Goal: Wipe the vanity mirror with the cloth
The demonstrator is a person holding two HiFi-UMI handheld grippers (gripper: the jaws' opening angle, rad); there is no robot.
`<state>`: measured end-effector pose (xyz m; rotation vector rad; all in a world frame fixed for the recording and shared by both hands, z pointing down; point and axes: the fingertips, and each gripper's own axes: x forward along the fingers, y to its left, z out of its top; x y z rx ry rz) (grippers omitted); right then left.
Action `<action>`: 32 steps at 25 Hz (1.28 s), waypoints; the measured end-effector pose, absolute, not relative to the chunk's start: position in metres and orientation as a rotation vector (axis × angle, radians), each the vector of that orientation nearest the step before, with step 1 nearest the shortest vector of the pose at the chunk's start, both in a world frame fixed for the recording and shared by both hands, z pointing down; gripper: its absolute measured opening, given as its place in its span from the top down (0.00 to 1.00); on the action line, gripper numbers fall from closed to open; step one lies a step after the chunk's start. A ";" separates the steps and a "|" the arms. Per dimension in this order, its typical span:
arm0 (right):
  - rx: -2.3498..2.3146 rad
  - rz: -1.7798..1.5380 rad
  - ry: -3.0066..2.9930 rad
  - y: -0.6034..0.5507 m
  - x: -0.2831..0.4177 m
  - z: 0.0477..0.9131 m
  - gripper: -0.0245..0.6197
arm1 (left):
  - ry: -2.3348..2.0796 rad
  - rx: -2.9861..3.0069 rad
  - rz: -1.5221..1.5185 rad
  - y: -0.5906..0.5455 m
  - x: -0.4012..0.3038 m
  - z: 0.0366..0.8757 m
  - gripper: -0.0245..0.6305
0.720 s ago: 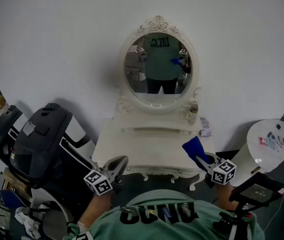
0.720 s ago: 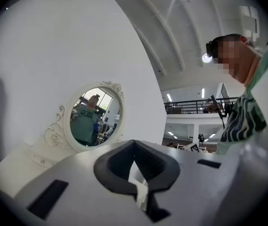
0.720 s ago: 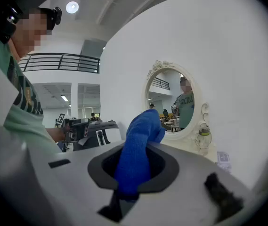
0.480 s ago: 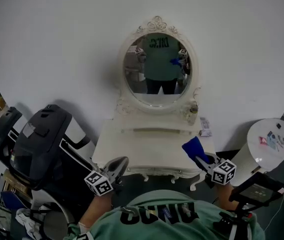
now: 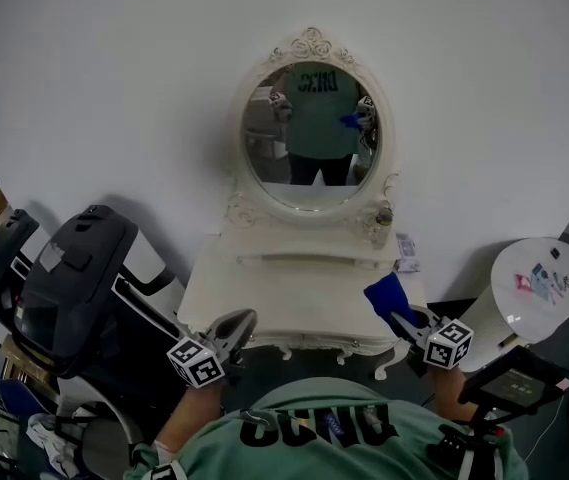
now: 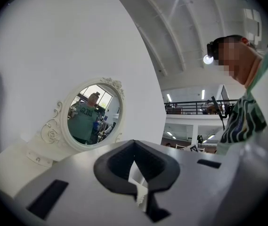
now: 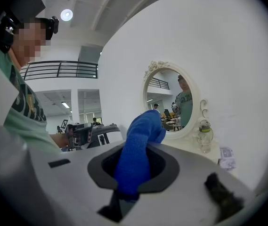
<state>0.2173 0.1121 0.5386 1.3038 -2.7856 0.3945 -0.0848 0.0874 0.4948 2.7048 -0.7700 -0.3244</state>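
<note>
The oval vanity mirror (image 5: 310, 134) in its white carved frame stands on the white vanity table (image 5: 294, 293) against the wall. It reflects a person in a green shirt. My right gripper (image 5: 396, 313) hovers over the table's front right corner, shut on a blue cloth (image 5: 388, 295) that sticks up out of its jaws. In the right gripper view the cloth (image 7: 141, 142) rises in front of the mirror (image 7: 172, 101), well short of the glass. My left gripper (image 5: 232, 330) hangs at the table's front left edge, its jaws together with nothing in them. Its own view shows the mirror (image 6: 93, 114) far off.
A small bottle (image 5: 383, 216) and a printed packet (image 5: 406, 252) sit on the vanity's right side. A black exercise machine (image 5: 74, 278) stands to the left of the vanity. A round white stand (image 5: 547, 283) and a black device (image 5: 517, 380) are at the right.
Both grippers keep their places and the cloth stays in the right one. The head view has shifted slightly, so the vanity sits a little further left in the frame.
</note>
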 end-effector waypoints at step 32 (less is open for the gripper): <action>1.125 0.417 -2.826 0.087 0.267 0.568 0.89 | -0.759 2.650 -0.271 0.060 0.004 0.527 0.96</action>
